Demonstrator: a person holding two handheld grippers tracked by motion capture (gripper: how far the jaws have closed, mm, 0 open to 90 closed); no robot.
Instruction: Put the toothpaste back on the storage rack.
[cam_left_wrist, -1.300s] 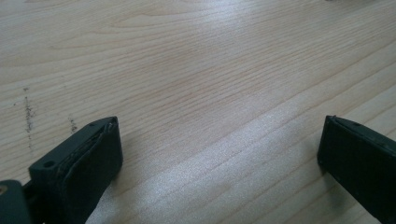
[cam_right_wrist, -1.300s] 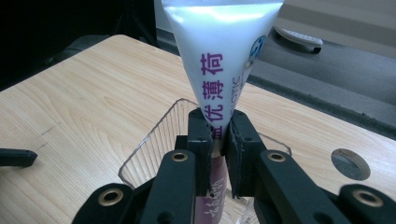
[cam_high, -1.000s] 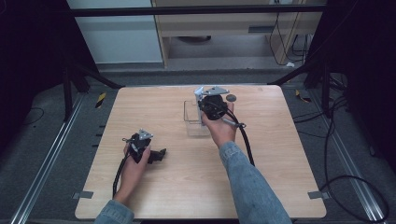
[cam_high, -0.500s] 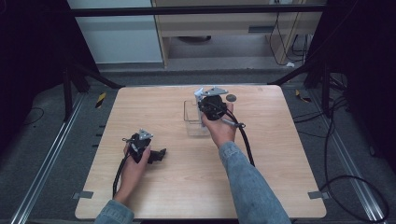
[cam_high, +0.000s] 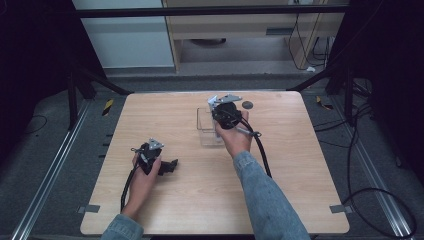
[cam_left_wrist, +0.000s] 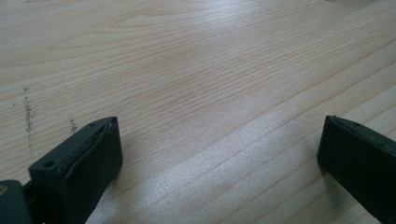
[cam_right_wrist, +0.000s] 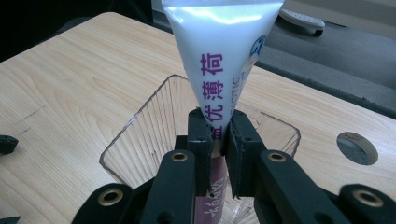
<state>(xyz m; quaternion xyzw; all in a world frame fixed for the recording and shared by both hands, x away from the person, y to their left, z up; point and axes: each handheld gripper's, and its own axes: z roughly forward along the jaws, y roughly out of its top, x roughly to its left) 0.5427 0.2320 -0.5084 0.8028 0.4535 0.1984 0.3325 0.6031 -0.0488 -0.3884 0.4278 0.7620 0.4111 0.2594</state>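
A white tube (cam_right_wrist: 219, 51) with purple printed characters stands upright, its flat crimped end upward. My right gripper (cam_right_wrist: 219, 135) is shut on its narrow lower part, holding it over the mouth of a clear ribbed plastic container (cam_right_wrist: 140, 121). From above, the right gripper (cam_high: 226, 112) sits over that container (cam_high: 207, 131) at the table's far middle. My left gripper (cam_high: 169, 166) lies on the wood at the near left, held by a hand. In the left gripper view, the left gripper (cam_left_wrist: 219, 154) is open, with bare tabletop between the jaws.
A small dark round disc (cam_high: 247, 105) lies on the table just right of the container, and the same disc (cam_right_wrist: 357, 148) appears in the right gripper view. The wooden table (cam_high: 300, 175) has dark floor and metal rails around it. A black cable (cam_high: 262, 152) trails from the right gripper.
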